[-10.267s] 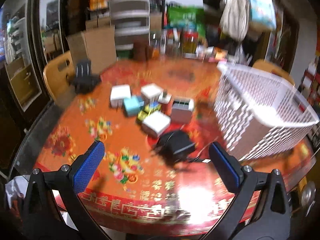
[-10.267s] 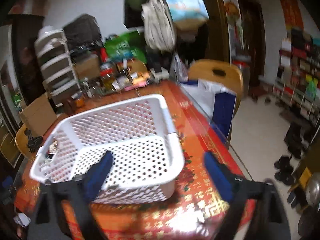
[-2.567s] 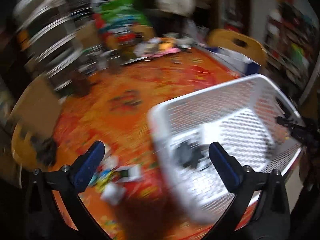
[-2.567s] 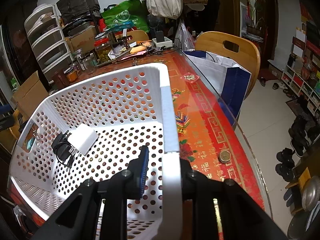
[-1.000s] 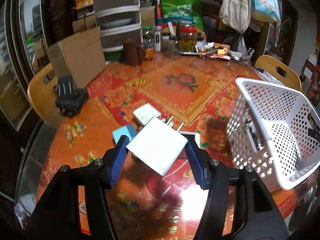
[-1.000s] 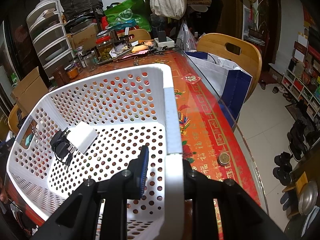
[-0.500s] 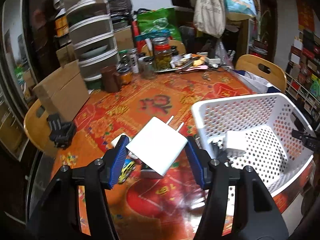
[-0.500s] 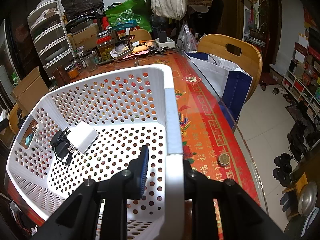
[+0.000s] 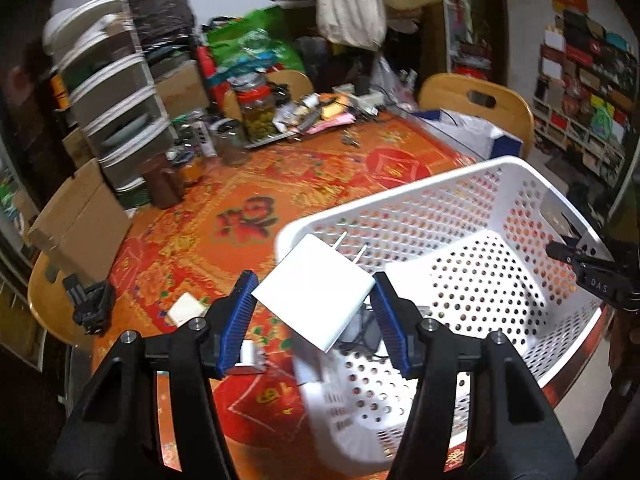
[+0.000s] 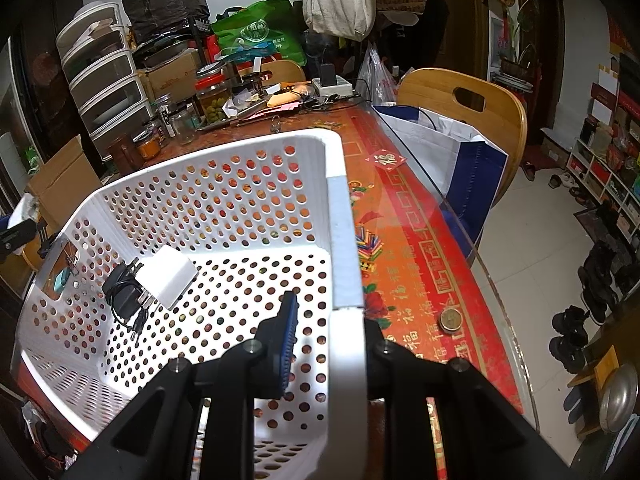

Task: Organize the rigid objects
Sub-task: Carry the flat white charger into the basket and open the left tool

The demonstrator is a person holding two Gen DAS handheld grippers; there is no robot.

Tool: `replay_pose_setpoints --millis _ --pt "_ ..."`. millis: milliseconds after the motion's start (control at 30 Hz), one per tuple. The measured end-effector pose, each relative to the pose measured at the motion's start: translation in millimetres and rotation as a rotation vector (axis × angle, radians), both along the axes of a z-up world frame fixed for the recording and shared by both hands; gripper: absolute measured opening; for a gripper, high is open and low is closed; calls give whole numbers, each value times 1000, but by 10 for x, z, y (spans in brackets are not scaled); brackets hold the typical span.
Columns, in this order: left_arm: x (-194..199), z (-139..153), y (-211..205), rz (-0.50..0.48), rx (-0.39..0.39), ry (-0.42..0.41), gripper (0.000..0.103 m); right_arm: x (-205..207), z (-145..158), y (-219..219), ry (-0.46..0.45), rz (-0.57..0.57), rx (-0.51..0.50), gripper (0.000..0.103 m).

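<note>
The left gripper (image 9: 314,312) has its jaws closed on a white charger (image 9: 318,292), held above the near-left rim of the white basket (image 9: 472,184). The right gripper (image 10: 332,340) clamps the basket's right wall; another white charger (image 10: 170,276) and a black adapter (image 10: 122,294) lie inside.

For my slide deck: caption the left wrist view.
Left tool carries a white charger over the white basket.

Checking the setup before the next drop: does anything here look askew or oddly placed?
The white basket looks tipped: the right gripper clamps its wall and its floor slopes in both views. The left gripper holds a white charger cornerwise, prongs up, at the basket's edge. Otherwise nothing spilled or damaged.
</note>
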State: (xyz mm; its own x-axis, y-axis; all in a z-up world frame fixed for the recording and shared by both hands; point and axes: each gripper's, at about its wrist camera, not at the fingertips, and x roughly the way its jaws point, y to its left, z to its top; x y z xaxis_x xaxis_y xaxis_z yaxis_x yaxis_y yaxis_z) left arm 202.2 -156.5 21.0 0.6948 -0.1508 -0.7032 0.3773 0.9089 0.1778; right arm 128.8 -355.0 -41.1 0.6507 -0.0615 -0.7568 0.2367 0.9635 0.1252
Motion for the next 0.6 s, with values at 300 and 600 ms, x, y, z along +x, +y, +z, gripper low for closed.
replay_pose_setpoints --millis 300,600 --pt "319 -404 -749 -196 127 249 56 2 -1 -3 0 -1 2 20" --pt "413 -1028 -1171 -308 301 496 56 4 -1 -1 1 1 1 20"
